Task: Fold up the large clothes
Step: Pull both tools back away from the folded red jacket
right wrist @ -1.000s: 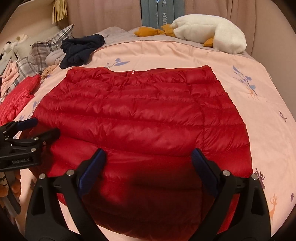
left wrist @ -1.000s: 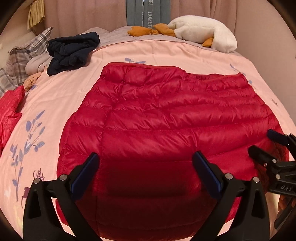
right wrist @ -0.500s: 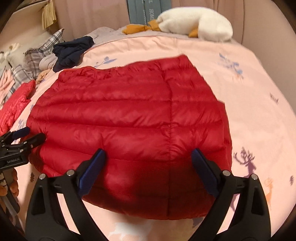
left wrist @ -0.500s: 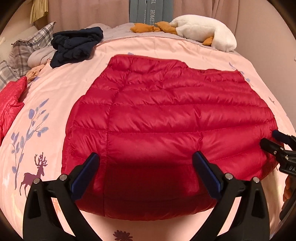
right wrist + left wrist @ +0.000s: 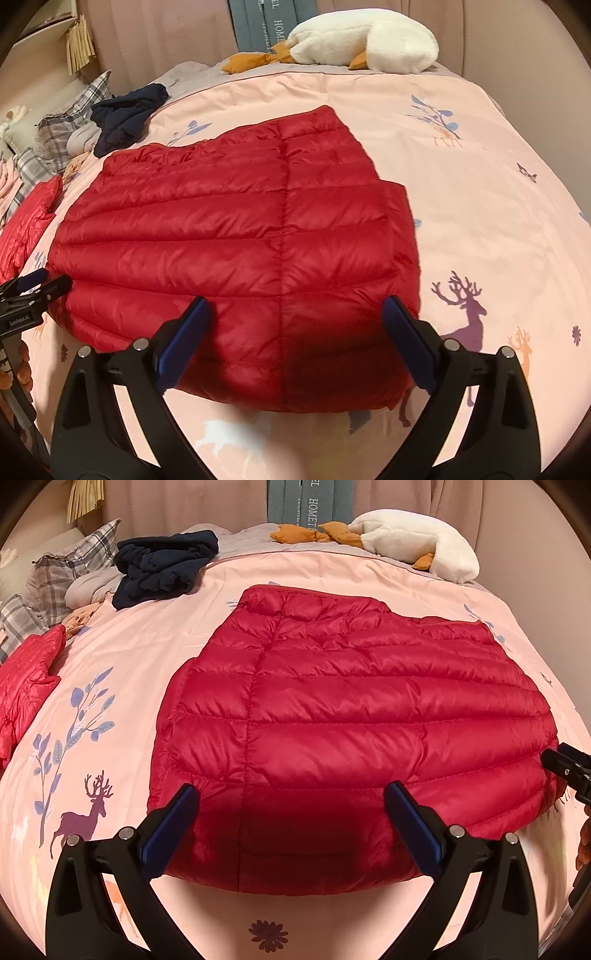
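We are hovering both grippers over a red quilted down jacket (image 5: pixel 351 716) that is lying folded into a broad, puffy block in the middle of a pink bedspread (image 5: pixel 122 657) printed with deer and blue sprigs. The jacket's glossy shell is catching the light along its horizontal stitched channels, and one vertical seam is running from its far edge toward us; in the right wrist view a second layer is peeking out along the 3 o'clock edge (image 5: pixel 399 206). The left gripper (image 5: pixel 295 825) is hanging with its blue-padded tongs spread wide above the near hem, clamped on nothing. The right gripper (image 5: pixel 295 338) is doing the same, tongs wide apart over the near right corner. Each gripper is showing at the edge of the other's view. At 10 o'clock a dark navy garment (image 5: pixel 166 566) is sitting bunched beside plaid pillows (image 5: pixel 62 576), another red padded garment (image 5: pixel 26 679) is lying at 9 o'clock, and a white plush goose (image 5: pixel 413 550) is stretching across 1 o'clock.
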A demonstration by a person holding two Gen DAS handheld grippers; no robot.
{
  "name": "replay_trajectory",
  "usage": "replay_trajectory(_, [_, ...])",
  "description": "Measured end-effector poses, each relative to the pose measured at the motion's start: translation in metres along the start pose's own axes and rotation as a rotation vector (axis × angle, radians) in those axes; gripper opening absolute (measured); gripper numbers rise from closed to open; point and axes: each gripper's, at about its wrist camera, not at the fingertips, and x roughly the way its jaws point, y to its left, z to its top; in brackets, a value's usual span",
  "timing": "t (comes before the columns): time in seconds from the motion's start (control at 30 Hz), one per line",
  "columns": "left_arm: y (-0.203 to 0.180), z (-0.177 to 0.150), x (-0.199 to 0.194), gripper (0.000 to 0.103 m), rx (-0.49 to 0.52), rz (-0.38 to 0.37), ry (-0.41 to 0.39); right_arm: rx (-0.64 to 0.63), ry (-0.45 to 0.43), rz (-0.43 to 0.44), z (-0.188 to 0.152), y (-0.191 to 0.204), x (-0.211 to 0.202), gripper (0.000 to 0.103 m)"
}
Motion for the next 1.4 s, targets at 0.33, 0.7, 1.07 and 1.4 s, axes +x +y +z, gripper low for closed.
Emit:
replay_trajectory(0.33, [-0.007,-0.009,-0.022,0.102,-0.025,-0.043,-0.037,-0.008,-0.084,0.03,-0.009,0.01,-0.031,0.096])
replay_trajectory(0.7, [-0.023,-0.026,-0.005,0.102,0.011,-0.019,-0.008,-0.08,-0.015,0.051,-0.025,0.044,0.002,0.096])
replay_trajectory(1.07, [-0.018,-0.029,-0.003,0.102,0.005,-0.025,-0.004,-0.051,-0.017,0.046,-0.027,0.03,-0.002,0.096])
replay_trajectory(1.4, [-0.009,-0.032,-0.006,0.102,-0.011,-0.014,-0.002,-0.021,-0.023,0.01,-0.031,0.013,-0.011,0.096])
